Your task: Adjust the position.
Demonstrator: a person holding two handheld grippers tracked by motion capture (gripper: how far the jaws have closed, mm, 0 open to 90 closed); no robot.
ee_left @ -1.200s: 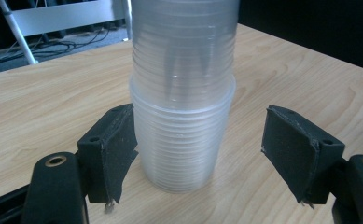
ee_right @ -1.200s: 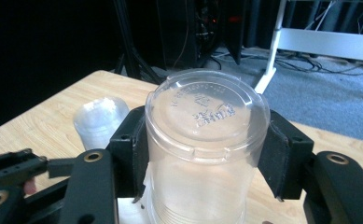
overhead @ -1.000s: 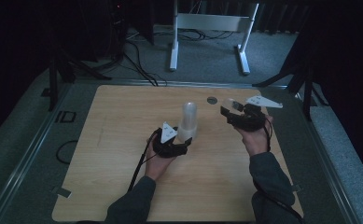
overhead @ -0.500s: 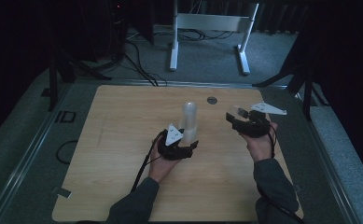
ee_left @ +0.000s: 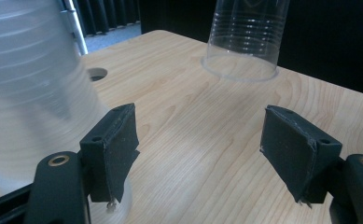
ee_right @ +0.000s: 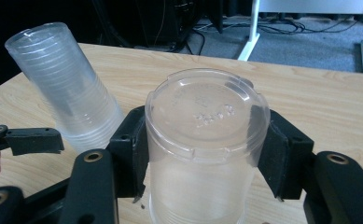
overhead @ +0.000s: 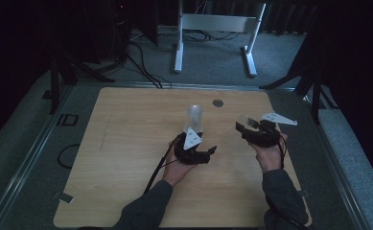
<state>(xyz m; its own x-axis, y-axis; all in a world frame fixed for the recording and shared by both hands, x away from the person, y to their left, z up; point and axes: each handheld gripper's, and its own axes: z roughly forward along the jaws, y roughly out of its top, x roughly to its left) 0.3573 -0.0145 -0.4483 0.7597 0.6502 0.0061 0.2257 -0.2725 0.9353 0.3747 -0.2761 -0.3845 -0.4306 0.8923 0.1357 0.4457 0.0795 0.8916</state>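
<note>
Right gripper [ee_right: 202, 154] clamped on a single clear cup [ee_right: 205, 154]; left gripper [ee_left: 202, 154] spread wide beside the cup stack [ee_right: 65, 88].

The cup's upturned base carries faint embossed marks, too small to read. In the high view the right hand [overhead: 269, 154] sits at about 3 o'clock on the wooden table [overhead: 126, 143], forearm coming up from 5 o'clock, gripper aimed toward 10 o'clock with the cup upside down between its jaws, rim resting on the wood as far as can be told. The left hand [overhead: 177, 167] lies near the centre, its jaws apart and holding nothing, with the stack upright just at 12 o'clock of it, near the left jaw.
</note>
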